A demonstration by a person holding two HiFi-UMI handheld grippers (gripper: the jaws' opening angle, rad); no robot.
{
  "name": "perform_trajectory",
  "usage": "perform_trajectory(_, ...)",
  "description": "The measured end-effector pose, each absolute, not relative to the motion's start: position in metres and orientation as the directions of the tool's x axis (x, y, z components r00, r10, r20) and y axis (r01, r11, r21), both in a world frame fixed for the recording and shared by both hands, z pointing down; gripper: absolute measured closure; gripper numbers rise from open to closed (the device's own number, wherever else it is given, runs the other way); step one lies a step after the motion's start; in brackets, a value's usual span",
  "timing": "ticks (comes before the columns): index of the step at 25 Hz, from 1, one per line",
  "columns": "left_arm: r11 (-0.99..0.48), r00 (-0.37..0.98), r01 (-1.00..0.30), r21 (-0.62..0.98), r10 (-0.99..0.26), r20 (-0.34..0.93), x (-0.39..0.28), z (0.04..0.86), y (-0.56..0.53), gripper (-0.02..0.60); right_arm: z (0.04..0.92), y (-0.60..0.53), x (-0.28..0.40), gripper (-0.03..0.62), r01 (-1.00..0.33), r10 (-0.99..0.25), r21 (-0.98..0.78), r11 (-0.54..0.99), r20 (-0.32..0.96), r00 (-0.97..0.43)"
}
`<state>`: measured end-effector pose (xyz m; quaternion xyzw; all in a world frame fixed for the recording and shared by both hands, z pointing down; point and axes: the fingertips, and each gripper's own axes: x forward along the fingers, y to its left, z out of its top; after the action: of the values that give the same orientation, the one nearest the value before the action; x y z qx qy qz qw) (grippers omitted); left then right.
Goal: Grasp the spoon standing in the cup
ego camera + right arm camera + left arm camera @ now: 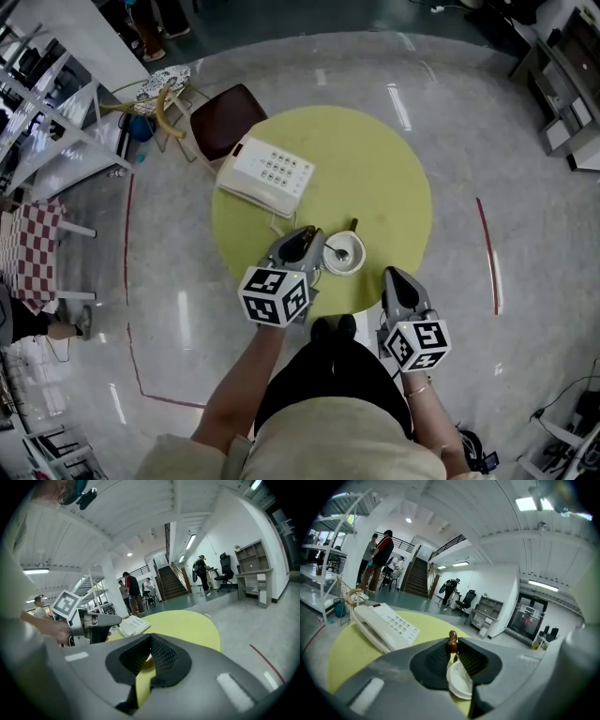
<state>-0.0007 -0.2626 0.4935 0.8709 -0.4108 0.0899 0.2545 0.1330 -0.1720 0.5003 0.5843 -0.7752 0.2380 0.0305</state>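
A white cup [351,262] on a saucer stands near the front edge of the round yellow table [375,169]. A spoon [335,250] stands in it, its metal stem slanting up to my left gripper [314,240]. In the left gripper view the spoon's brown knob [452,642] fills the narrow gap between the pads. The left gripper [453,645] is shut on it, with the cup [459,682] just below. My right gripper [395,276] hovers at the table's front edge to the right of the cup. The right gripper [149,640] has its pads together on nothing.
A white telephone [266,174] lies on the table's left side, behind the cup. A small dark mark [354,225] shows just beyond the cup. A brown chair [225,117] stands behind the table. Several people stand far off by shelves and stairs.
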Motion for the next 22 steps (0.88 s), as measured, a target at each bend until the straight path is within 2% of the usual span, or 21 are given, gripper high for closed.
perform_trajectory(22,-0.357,0.491,-0.850,0.387,-0.802,0.339,-0.084,0.476,-0.225,0.526,0.482,-0.174,0.080,0.595,-0.873,-0.839,-0.306,0.381,0.283,-0.465)
